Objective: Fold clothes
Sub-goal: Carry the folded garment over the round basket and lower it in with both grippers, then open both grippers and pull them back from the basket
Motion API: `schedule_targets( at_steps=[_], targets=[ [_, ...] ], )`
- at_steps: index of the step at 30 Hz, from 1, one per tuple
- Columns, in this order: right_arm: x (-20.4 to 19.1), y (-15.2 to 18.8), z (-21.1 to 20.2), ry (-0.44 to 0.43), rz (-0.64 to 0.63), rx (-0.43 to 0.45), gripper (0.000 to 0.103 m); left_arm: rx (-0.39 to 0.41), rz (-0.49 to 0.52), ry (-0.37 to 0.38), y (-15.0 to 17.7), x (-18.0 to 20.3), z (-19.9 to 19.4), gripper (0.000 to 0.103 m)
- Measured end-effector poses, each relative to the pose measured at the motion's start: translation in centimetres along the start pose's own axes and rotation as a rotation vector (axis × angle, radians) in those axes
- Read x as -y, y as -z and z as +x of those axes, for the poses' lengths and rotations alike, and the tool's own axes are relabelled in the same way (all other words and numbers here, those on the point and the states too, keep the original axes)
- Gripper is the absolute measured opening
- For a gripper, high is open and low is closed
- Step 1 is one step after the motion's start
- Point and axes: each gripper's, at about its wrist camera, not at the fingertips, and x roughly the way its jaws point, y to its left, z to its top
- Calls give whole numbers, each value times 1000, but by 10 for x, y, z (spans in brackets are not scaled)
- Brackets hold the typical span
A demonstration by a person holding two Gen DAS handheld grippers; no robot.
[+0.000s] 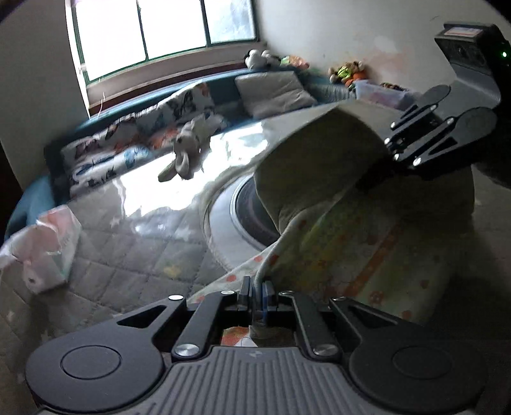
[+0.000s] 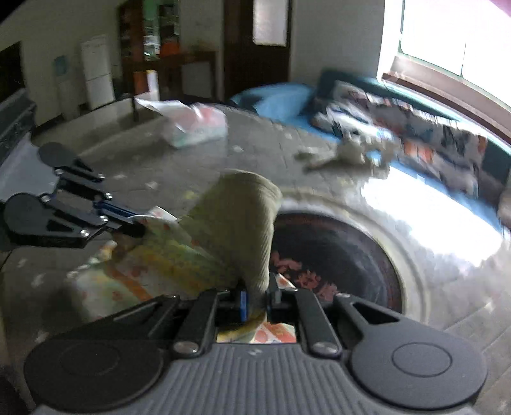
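Your left gripper and right gripper each pinch the floral garment, stuffed toy at 11 o'clock.

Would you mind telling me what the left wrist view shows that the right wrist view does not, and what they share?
Only the left wrist view shows the grey cushion and the toys along the wall. Only the right wrist view shows the white fridge, the dark door and the wooden shelf. Both show the garment gripped by both grippers, the plush rabbit, the plastic bag and the window.
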Motion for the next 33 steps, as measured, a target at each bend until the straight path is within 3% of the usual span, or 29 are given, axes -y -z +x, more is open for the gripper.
schedule_targets(
  at_steps=[4,8,15,22,27,33],
  targets=[
    [10,11,21,54,68,0,26,-30,-1,-23,1,1,15,12],
    [20,18,12,105,123,26,41,-36,-20,-59,-1,-8,18,21],
    [23,21,-36,264,129,135,43,-39,-25,-118,-6,-14,30,21],
    [-22,36,-73,185,81,233,42,-28,-54,-140,-10,-19,31,21],
    [-32,44,-49,134,76,169,40,-28,-50,-147,-12,-16,30,22],
    [9,60,-6,201,219,69,40,-34,-55,-162,-10,-19,30,23]
  ],
)
